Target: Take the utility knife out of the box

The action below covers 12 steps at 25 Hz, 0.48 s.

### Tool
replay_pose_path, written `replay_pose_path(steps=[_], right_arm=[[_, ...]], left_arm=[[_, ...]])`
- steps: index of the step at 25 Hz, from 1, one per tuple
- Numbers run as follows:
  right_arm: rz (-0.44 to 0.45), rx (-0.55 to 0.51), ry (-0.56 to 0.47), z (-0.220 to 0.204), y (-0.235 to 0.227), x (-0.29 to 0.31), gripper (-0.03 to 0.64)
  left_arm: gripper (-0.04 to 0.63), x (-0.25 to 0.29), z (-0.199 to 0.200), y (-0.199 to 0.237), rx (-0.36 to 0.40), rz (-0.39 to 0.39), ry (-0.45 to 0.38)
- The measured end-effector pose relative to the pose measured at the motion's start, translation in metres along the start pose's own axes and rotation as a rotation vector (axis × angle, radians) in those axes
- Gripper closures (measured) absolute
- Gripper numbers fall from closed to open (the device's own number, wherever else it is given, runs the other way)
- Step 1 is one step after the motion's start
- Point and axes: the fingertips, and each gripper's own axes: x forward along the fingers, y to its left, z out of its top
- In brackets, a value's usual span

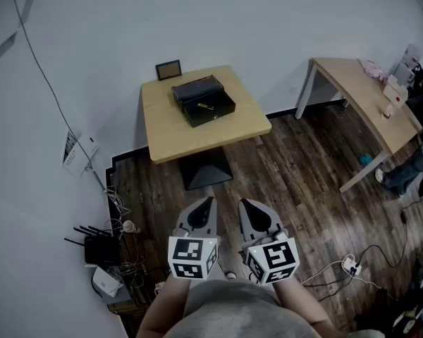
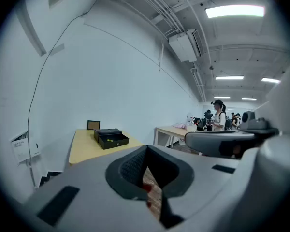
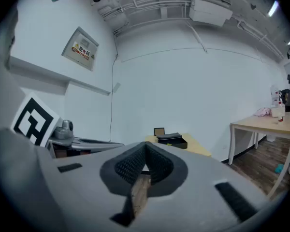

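Observation:
A black box (image 1: 203, 100) stands with its lid open on a small wooden table (image 1: 169, 136) against the wall. Inside it lies a small yellow-marked utility knife (image 1: 206, 106). Both grippers are held side by side low in the head view, well short of the table, over the wood floor. My left gripper (image 1: 210, 200) is shut with nothing in it, and so is my right gripper (image 1: 245, 203). The box (image 2: 111, 139) shows far off past the left gripper (image 2: 146, 151), and the box (image 3: 172, 140) also shows beyond the right gripper (image 3: 145, 146).
A small framed picture (image 1: 168, 69) stands behind the box. A longer table (image 1: 370, 97) sits to the right, with a person's legs (image 1: 409, 171) beside it. A router and cables (image 1: 99, 248) lie by the left wall, and a power strip (image 1: 350, 264) lies on the floor at right.

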Motion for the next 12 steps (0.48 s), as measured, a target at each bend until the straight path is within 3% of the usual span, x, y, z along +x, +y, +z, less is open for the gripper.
replay_pose_path(steps=[8, 12], right_arm=[[0.008, -0.002, -0.008, 0.001, -0.002, -0.006, 0.617], [0.009, 0.009, -0.008, 0.001, -0.004, -0.006, 0.617]], left_arm=[[0.592, 0.0, 0.002, -0.004, -0.003, 0.009, -0.002], [0.592, 0.0, 0.002, -0.011, -0.014, -0.026, 0.015]])
